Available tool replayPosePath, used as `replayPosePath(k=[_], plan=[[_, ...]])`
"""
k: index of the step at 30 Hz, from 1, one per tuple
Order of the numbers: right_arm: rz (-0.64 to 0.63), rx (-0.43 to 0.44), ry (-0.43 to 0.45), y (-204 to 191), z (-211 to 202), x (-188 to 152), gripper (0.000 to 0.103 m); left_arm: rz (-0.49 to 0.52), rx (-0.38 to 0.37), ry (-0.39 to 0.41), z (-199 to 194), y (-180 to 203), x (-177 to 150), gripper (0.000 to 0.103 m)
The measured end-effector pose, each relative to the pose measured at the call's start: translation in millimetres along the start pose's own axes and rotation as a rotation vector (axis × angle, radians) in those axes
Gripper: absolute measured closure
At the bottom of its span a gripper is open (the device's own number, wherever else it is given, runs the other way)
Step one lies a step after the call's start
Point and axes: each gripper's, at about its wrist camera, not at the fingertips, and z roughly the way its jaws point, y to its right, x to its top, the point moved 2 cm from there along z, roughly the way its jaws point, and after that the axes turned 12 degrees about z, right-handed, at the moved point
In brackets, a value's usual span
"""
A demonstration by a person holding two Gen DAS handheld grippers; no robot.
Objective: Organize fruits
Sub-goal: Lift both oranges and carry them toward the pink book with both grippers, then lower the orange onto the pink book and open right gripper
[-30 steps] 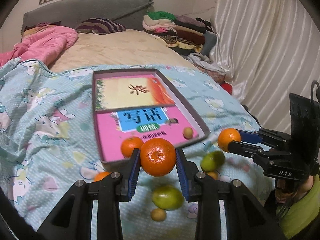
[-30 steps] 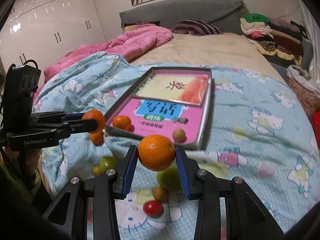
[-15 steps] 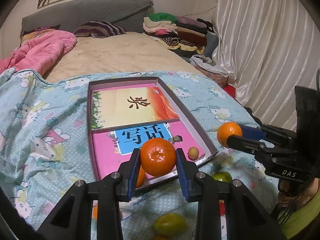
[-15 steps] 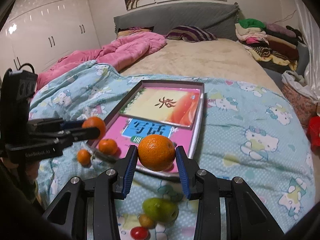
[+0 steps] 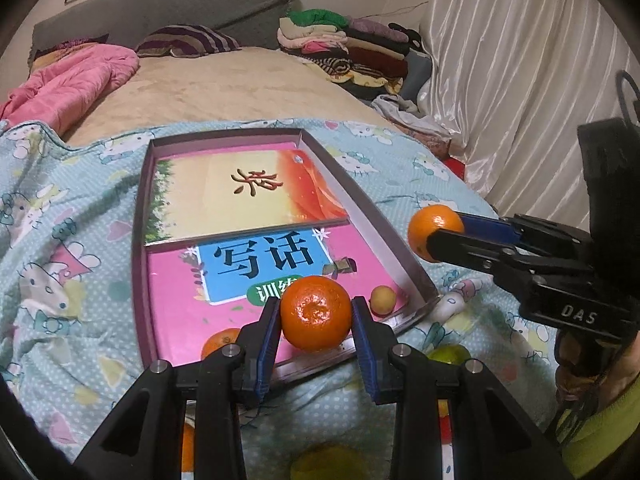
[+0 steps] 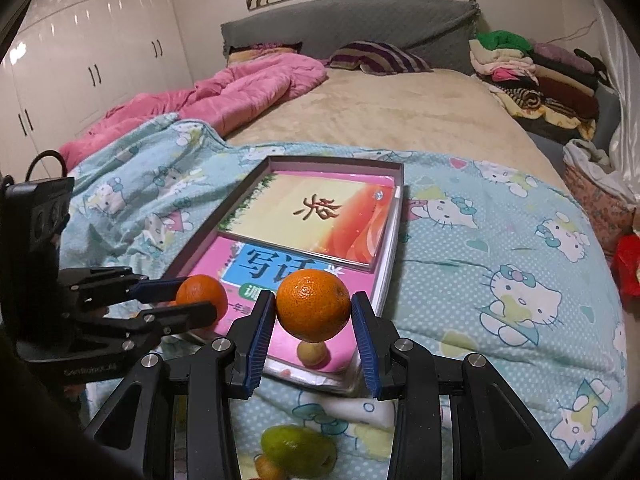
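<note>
Both grippers are advancing over the tray (image 5: 362,216), now lower-centre; left gripper (image 5: 316,316) and right gripper (image 6: 313,310) are each clamping an orange (image 5: 316,312) (image 6: 313,306).

The pink book (image 5: 256,300) in the tray carried large dark characters "写话" on a blue panel, and below it a green oval began with "训练", partly hidden. The orange and yellow book (image 5: 240,192) above it showed one brush character that I could not read surely. The right gripper (image 5: 436,236), seen from the left wrist, had "DAS" on its black body.
</note>
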Motion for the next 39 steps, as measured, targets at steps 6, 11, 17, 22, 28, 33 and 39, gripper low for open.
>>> replayPosePath(k=[6, 11, 17, 22, 28, 33, 39], plan=[[-0.019, -0.030, -0.039, 2.6, 20.7, -1.1, 0.062, 0.008, -0.003, -0.023, 12.9, 1.5, -4.7, 0.068], [-0.037, -0.044, -0.068, 3.1, 35.3, -2.8, 0.063, 0.014, 0.002, -0.042, 20.8, 1.4, -7.1, 0.068], [-0.065, -0.068, -0.092, 2.0, 49.2, -3.4, 0.062, 0.016, 0.012, -0.049, 25.0, 0.3, -8.8, 0.068], [-0.098, -0.081, -0.121, -0.7, 63.6, -3.7, 0.063, 0.041, 0.018, -0.055, 27.8, 5.1, -9.0, 0.068], [-0.132, -0.096, -0.147, -0.9, 74.7, -5.5, 0.062, 0.071, 0.022, -0.063, 30.1, 11.2, -10.5, 0.068], [-0.139, -0.089, -0.159, 3.0, 77.1, -6.2, 0.062, 0.078, 0.021, -0.069, 29.5, 10.5, -10.8, 0.067], [-0.145, -0.083, -0.159, 4.4, 78.1, -5.0, 0.062, 0.086, 0.027, -0.073, 29.6, 11.0, -10.4, 0.067]])
